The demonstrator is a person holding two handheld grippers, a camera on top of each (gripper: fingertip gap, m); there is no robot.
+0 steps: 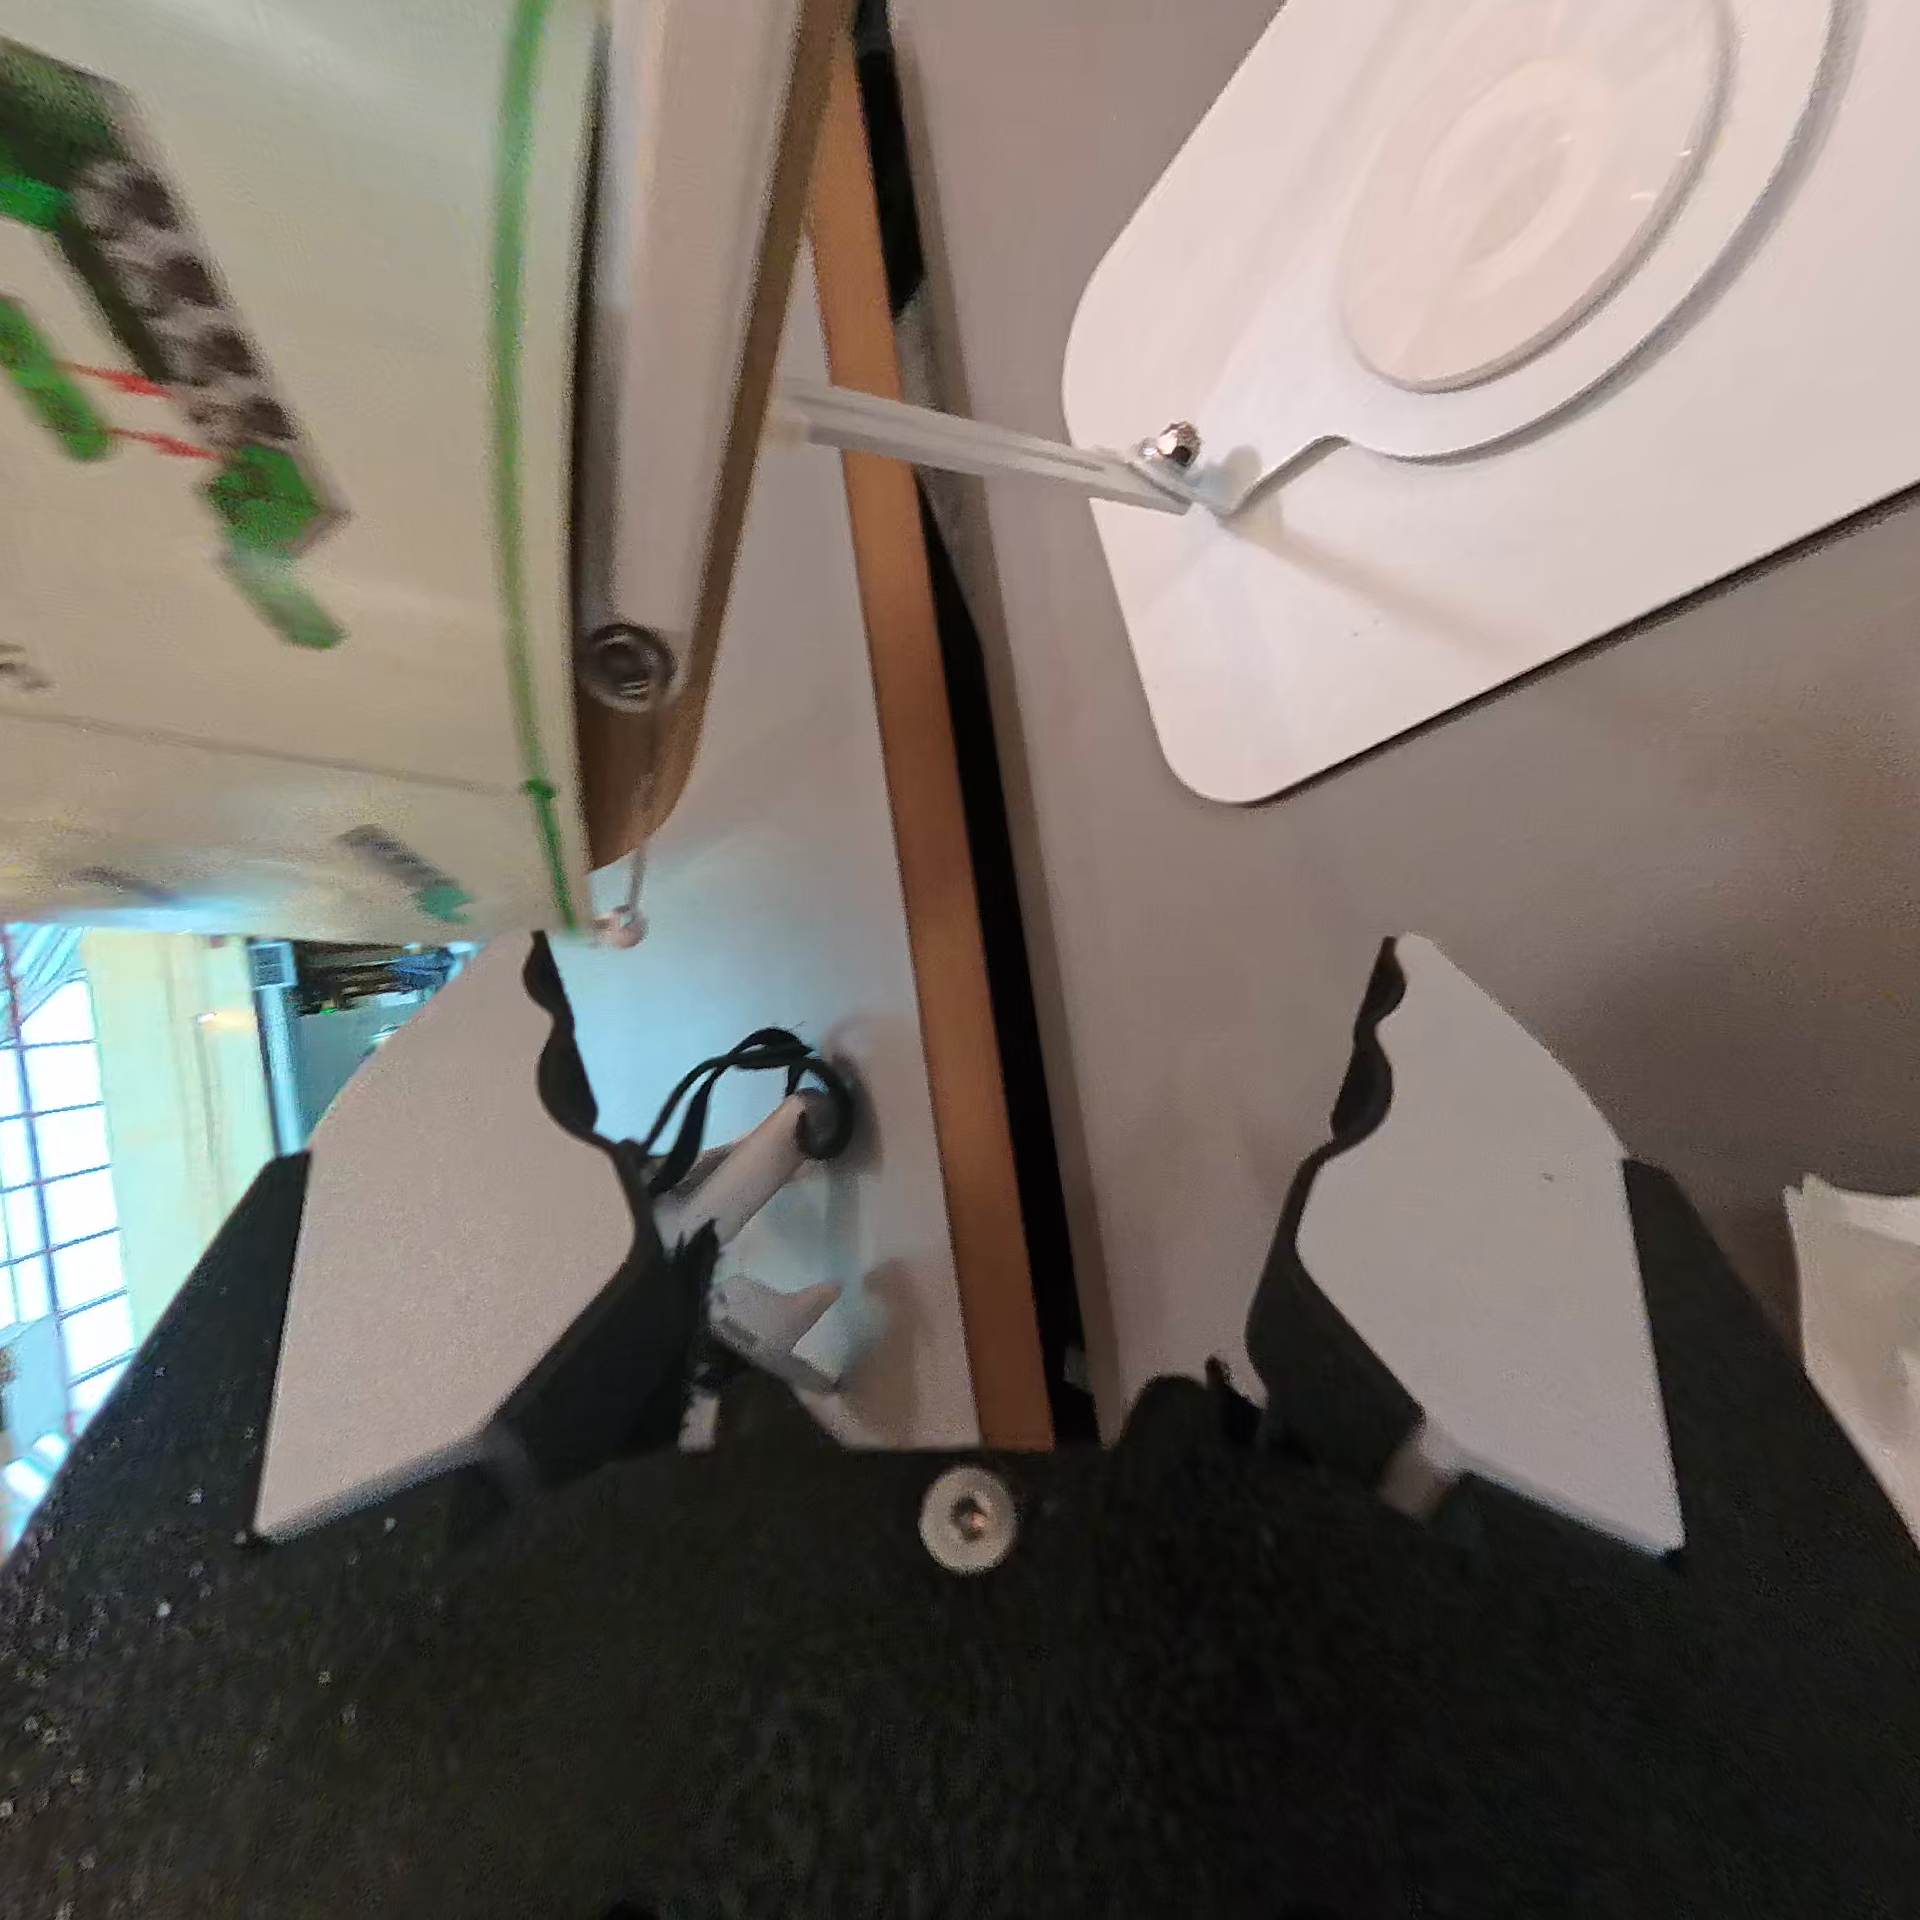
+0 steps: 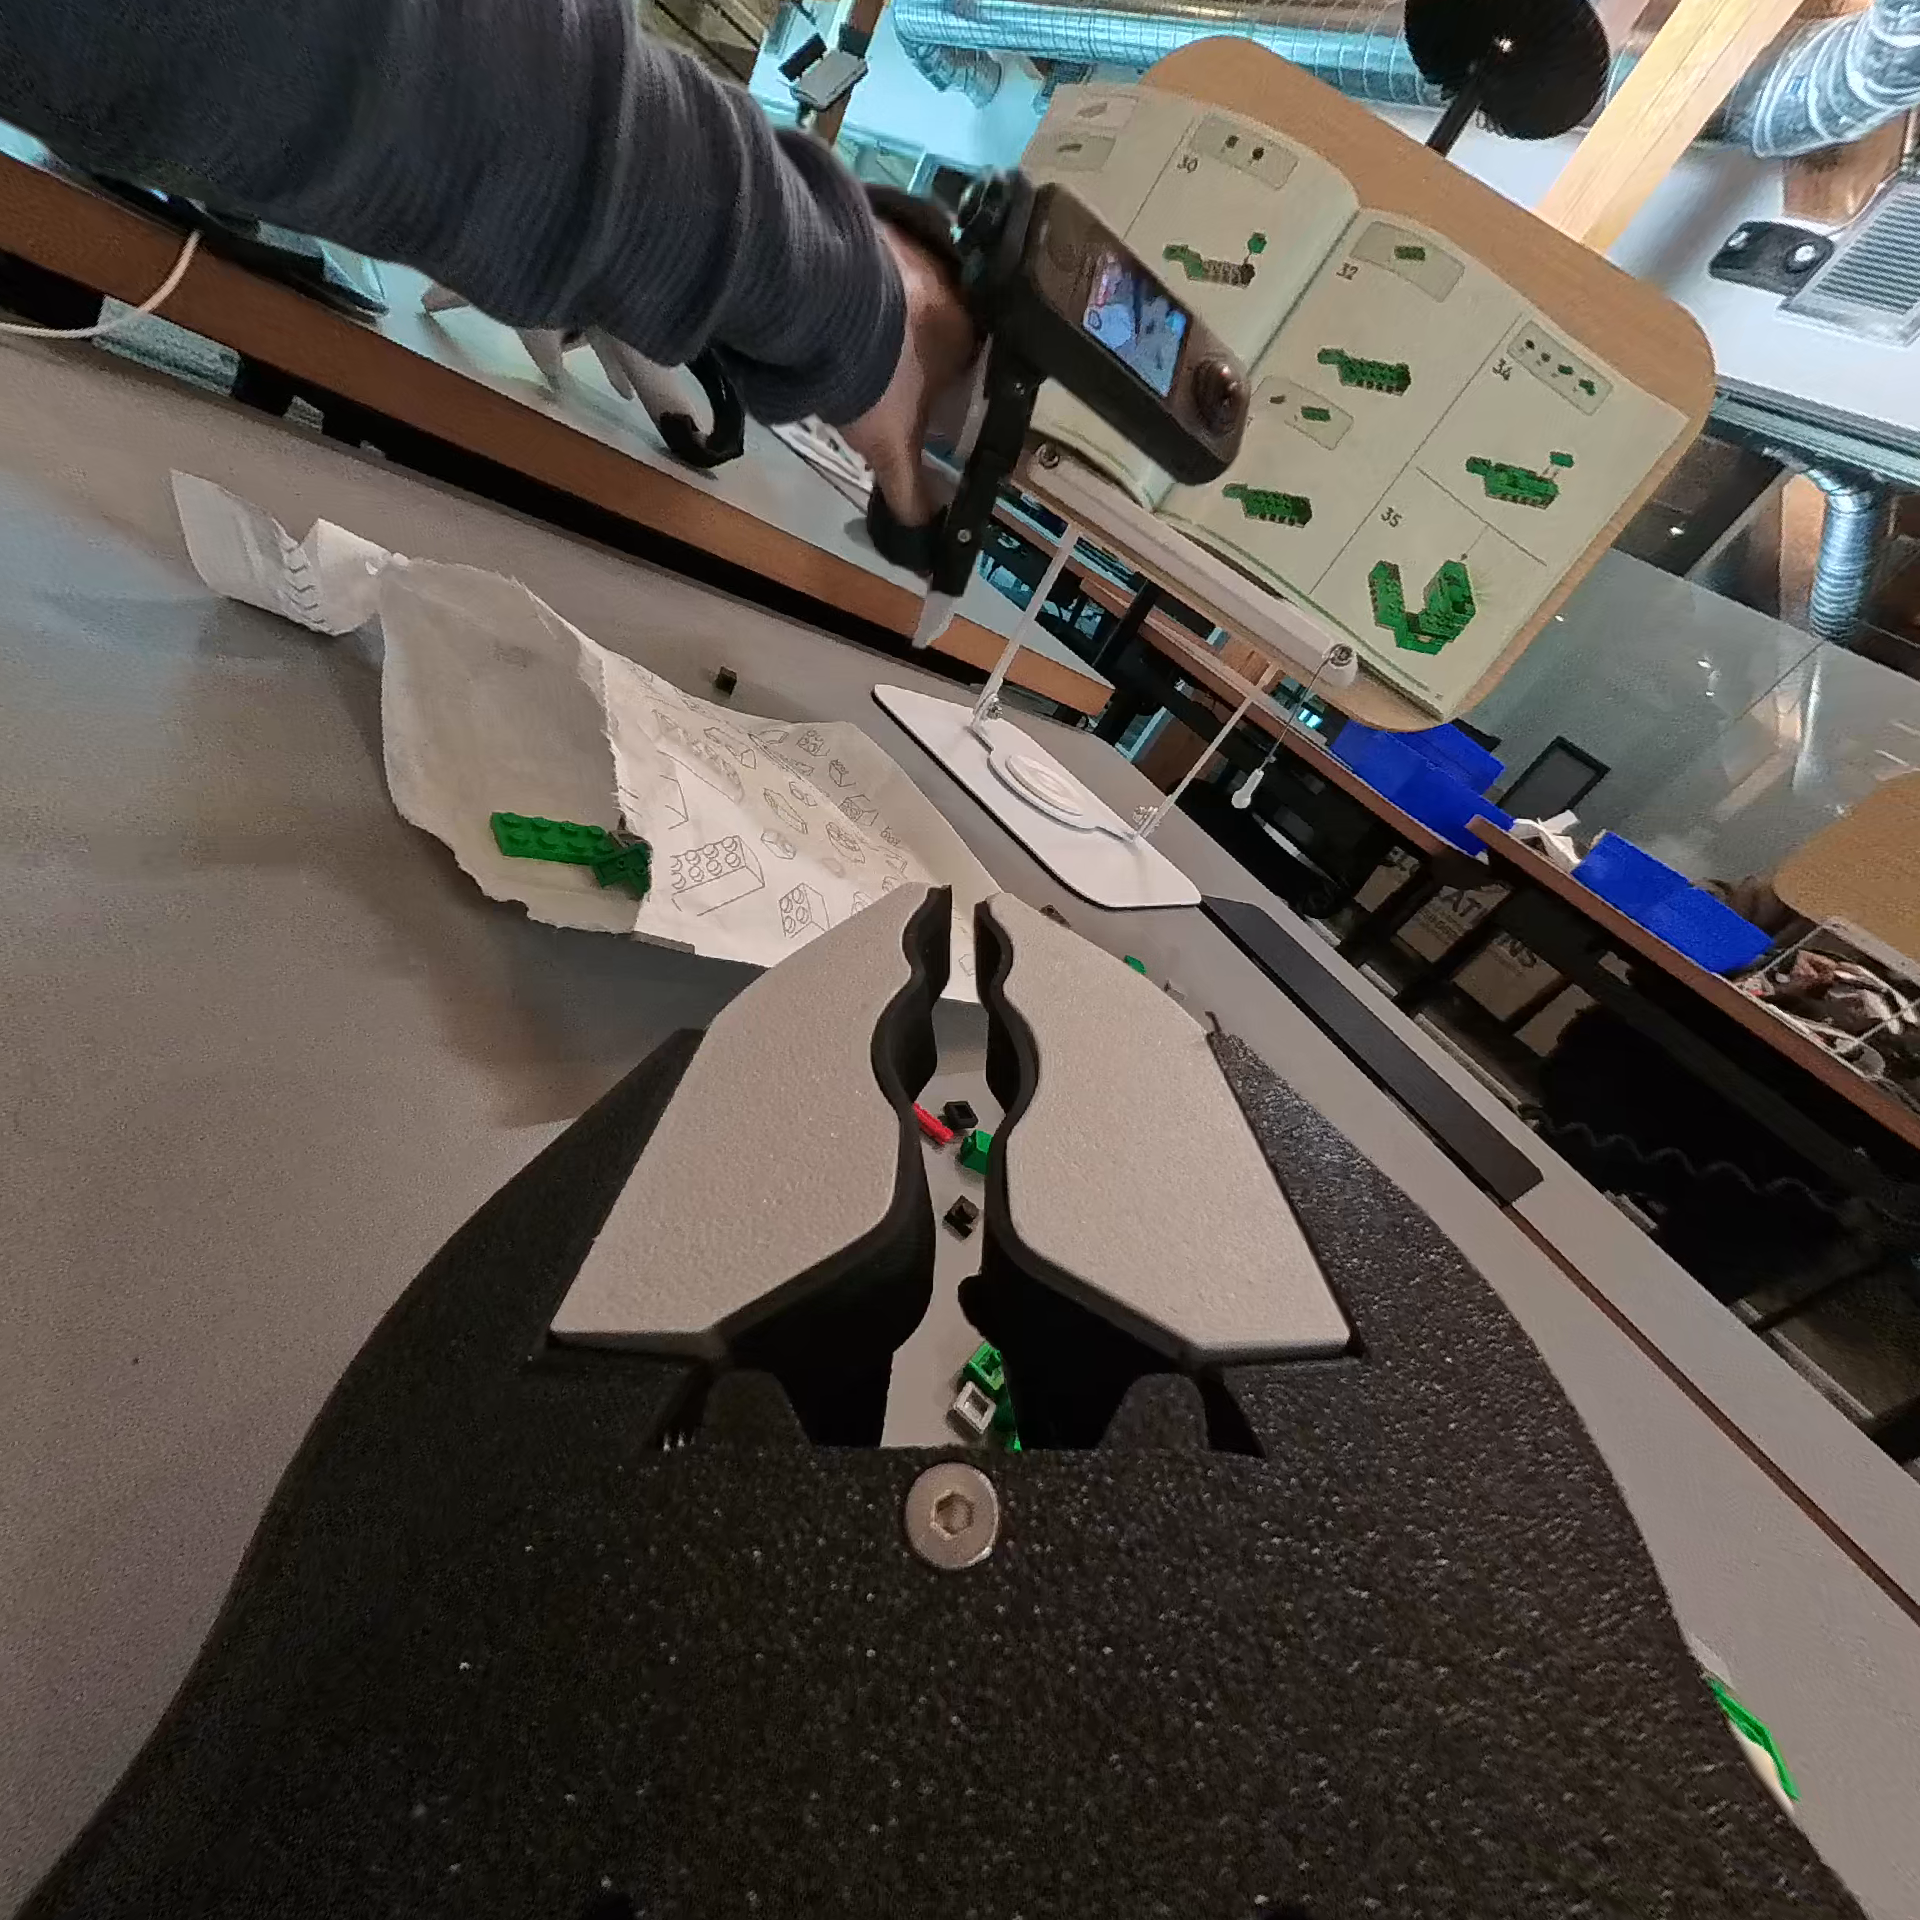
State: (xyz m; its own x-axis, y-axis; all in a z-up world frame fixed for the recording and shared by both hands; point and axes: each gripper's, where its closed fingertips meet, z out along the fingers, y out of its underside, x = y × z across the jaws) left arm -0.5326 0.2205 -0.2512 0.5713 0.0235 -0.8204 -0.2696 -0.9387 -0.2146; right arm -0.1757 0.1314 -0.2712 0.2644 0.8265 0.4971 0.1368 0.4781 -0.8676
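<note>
Left tool (image 1: 966, 1039): jaws wide apart, empty, up in the air beside the instruction booklet (image 1: 270, 436) on its stand, over the stand's white base plate (image 1: 1299, 623) at the grey table (image 1: 1455, 987) edge.

Torn paper bag (image 2: 623, 748) lies on the table, green brick plate (image 2: 566, 842) on it.

Right tool (image 2: 964, 925): jaws nearly together, narrow gap, nothing gripped, low over small loose pieces (image 2: 961, 1132) in black, red, green.
</note>
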